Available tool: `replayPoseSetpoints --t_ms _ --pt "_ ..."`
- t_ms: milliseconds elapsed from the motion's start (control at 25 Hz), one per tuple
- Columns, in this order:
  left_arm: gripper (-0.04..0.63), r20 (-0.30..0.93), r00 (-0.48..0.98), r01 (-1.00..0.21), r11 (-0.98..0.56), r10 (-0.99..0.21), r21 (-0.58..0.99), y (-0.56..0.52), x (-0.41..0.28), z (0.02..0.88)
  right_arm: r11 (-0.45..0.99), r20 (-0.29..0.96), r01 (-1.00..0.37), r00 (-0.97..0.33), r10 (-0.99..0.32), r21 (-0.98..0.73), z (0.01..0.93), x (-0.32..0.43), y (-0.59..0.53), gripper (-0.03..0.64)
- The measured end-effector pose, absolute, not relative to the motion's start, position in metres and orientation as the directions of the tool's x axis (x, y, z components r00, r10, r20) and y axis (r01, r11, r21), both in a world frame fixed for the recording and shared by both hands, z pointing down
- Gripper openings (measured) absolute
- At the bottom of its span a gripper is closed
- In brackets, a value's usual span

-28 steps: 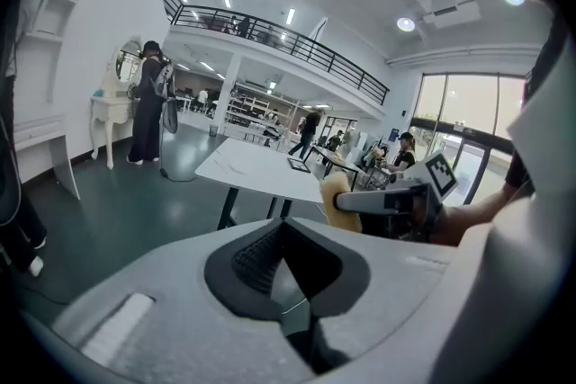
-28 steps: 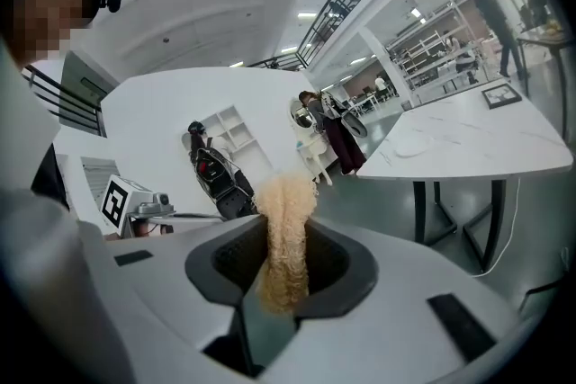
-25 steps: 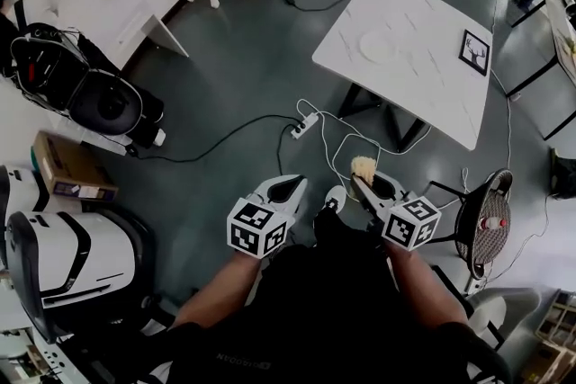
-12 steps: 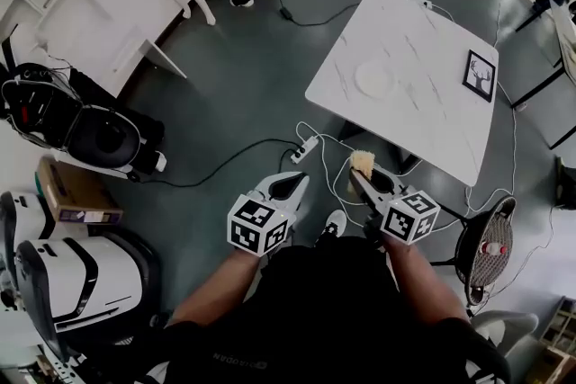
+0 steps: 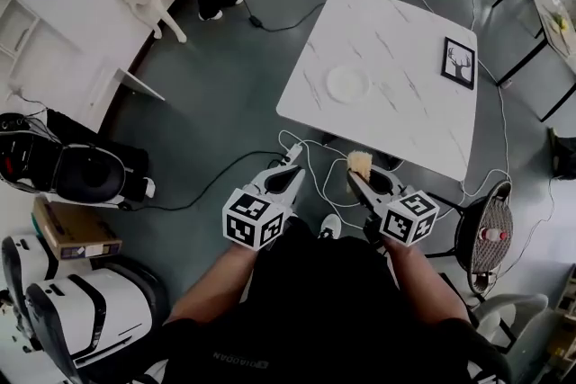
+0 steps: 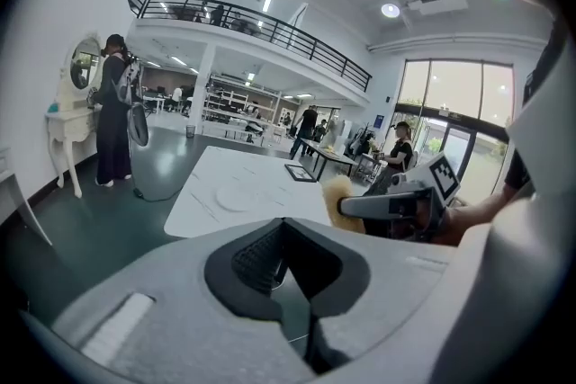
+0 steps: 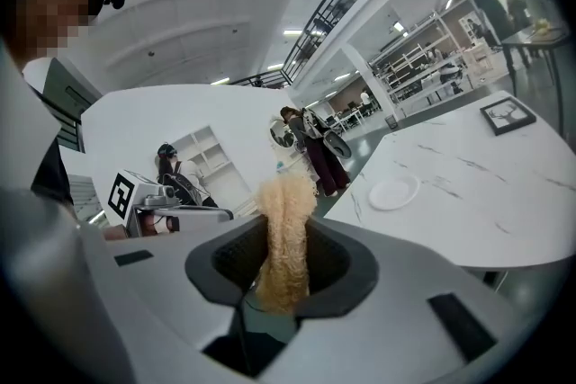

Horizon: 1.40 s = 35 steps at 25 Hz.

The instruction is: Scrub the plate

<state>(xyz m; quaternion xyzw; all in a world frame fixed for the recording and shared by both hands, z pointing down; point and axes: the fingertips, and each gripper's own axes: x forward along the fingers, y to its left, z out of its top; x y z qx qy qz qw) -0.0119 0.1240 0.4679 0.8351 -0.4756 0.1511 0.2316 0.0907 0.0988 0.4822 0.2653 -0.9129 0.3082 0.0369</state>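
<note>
Tan fluffy sponge (image 7: 284, 229) is clamped between the fingers of the right gripper (image 5: 357, 179), close to the person's body. Beside it, the left gripper (image 5: 290, 179) has its fingers together, empty. Farther ahead, a white plate (image 5: 347, 84) lies on the marble worktop (image 5: 405, 117), well apart from both grippers.

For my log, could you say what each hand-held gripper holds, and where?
The right hand-held gripper clamps the tan sponge's lower end; the left hand-held gripper is shut, empty.
</note>
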Motion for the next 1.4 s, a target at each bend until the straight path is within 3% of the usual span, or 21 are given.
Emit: replayPoseSetpoints --t_ms 600,1400 --pt "-0.001 0.493 0.598 -0.791 -0.564 -0.632 0.236 0.055 0.015 0.479 0.628 0.233 -0.567 -0.812 -0.535 -0.533 0.49 0.106 0.059 0.104" --pt "-0.001 0.491 0.72 -0.649 -0.727 -0.49 0.226 -0.106 -0.029 0.496 0.487 0.313 -0.722 -0.668 -0.675 -0.492 0.514 0.052 -0.074 0.106"
